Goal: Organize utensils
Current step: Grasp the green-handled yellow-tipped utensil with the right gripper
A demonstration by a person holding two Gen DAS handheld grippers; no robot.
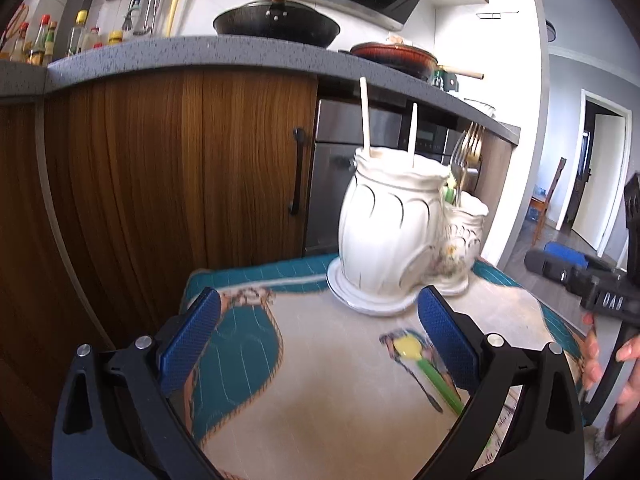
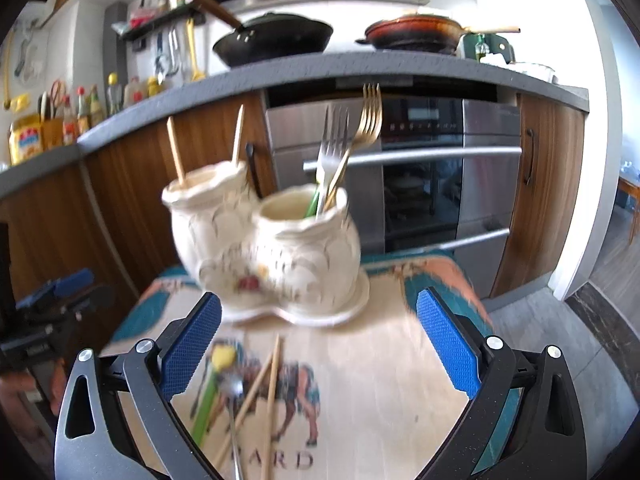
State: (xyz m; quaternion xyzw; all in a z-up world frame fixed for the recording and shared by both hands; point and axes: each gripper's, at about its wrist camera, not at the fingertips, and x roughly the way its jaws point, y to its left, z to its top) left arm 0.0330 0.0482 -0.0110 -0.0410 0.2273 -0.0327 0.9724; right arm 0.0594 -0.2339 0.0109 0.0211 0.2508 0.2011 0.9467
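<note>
I see both my left tongs (image 1: 320,316) and right tongs (image 2: 318,320) released, grasping nothing. The twin-pot holder (image 2: 272,240) stands at the bench's (image 2: 380,380) far edge, holding forks (image 2: 348,140) and chopsticks (image 2: 176,152). Loose chopsticks (image 2: 272,380), a green-handled spoon (image 2: 212,380) and a metal spoon (image 2: 234,392) lie near its front edge.

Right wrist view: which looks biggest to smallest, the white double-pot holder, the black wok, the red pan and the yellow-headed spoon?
1. White double-pot holder, though it sits nearest the camera.
2. Black wok and red pan look about alike; both are farther back, so I won't rank them.
3. Yellow-headed spoon.
</note>
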